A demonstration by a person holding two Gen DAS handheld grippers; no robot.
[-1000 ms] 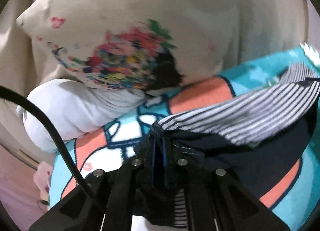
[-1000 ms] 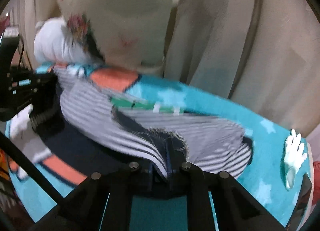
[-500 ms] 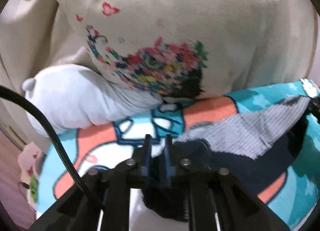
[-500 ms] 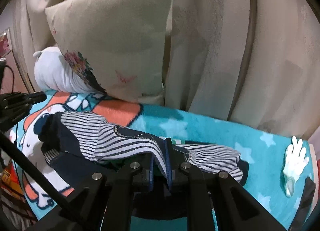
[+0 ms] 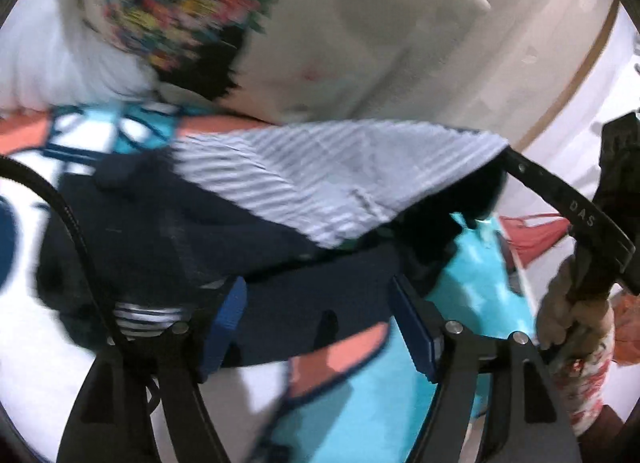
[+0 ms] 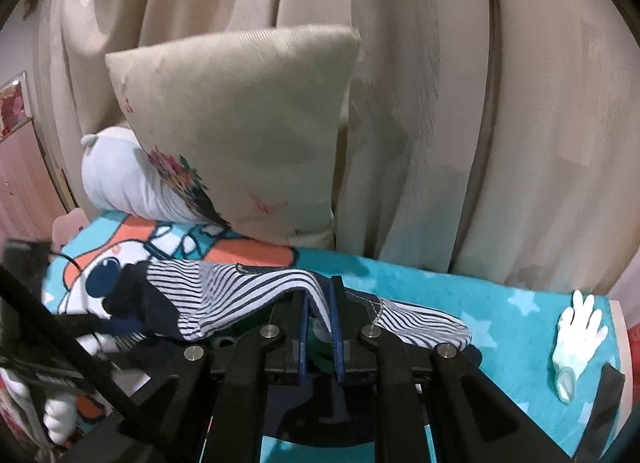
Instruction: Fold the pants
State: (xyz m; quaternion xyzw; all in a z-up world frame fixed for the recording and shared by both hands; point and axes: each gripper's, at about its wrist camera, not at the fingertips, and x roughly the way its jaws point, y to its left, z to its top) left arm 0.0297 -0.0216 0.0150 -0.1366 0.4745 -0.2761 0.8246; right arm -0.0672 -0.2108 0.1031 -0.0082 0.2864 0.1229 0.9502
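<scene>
The pants [image 6: 224, 295] are navy with a navy-and-white striped side, lying bunched on a teal cartoon blanket [image 6: 500, 303]. My right gripper [image 6: 320, 303] is shut on a fold of the striped cloth and holds it lifted. In the left wrist view the pants [image 5: 304, 183] spread in front of my left gripper [image 5: 320, 295], whose jaws stand wide open above the navy part, holding nothing. The right gripper's finger [image 5: 568, 207] shows at the right of that view, at the striped edge.
A beige pillow with a flower print [image 6: 248, 135] and a white plush [image 6: 116, 179] lean on beige curtains [image 6: 480, 103] behind the blanket. A white glove [image 6: 576, 335] lies at the blanket's right end. A black cable [image 5: 72, 219] crosses the left wrist view.
My left gripper has opened and let go of the pants, and moved in over the navy part. My right gripper has stayed shut on the striped cloth and drawn back.
</scene>
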